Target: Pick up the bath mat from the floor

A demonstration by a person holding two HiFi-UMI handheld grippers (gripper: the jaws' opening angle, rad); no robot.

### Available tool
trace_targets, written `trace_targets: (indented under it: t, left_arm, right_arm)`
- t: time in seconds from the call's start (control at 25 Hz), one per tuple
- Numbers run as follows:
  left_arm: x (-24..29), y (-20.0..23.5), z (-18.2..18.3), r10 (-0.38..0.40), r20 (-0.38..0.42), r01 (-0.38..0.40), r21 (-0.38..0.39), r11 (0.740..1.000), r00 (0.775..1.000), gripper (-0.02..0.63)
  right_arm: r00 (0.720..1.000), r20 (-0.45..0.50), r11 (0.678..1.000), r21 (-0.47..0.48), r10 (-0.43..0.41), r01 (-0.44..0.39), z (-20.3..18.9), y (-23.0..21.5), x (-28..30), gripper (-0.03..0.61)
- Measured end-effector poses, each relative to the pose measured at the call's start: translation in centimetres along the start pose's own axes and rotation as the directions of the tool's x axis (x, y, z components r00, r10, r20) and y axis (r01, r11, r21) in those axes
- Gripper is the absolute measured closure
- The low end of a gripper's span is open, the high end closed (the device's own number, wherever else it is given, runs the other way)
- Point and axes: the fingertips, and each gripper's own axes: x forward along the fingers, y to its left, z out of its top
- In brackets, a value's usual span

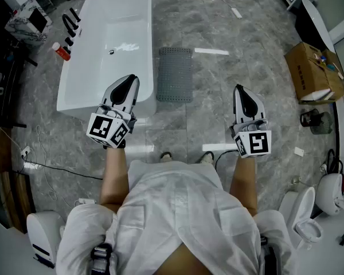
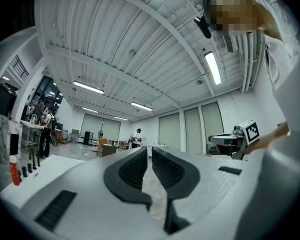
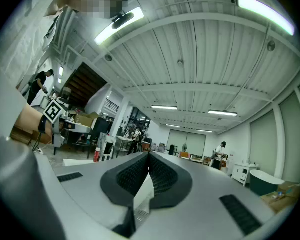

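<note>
Bath mat (image 1: 175, 74) is seen flat on the floor (image 1: 229, 33), just beside the bathtub (image 1: 120, 22), on the tub's 3 o'clock side. Its long axis runs 12 to 6 o'clock. Left claw (image 1: 131, 80) is clenched on nothing; the mat lies near, at its 1 o'clock. Right claw (image 1: 239, 89) is likewise clenched and empty; the mat lies at its 10 o'clock, farther off. The left is judged nearer. No writing can be read; print on the cardboard box (image 1: 309, 67) is too small.
</note>
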Motion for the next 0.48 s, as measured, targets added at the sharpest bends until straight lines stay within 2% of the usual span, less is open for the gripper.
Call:
trace_targets:
  t: [0.28, 0.48]
  left_arm:
    - [0.0, -0.4, 0.6, 0.004, 0.01, -0.004, -0.001, 1.0, 1.0, 0.577]
    - [-0.1, -0.3, 0.6, 0.005, 0.022, -0.005, -0.02, 1.0, 1.0, 0.577]
  right_arm:
    - [1.0, 0.013, 1.0, 0.005, 0.003, -0.003, 0.6, 0.1, -0.3, 0.552]
    - [0.997, 0.074, 0.996, 0.088, -0.001, -0.005, 1.3, -0.2, -0.4, 0.551]
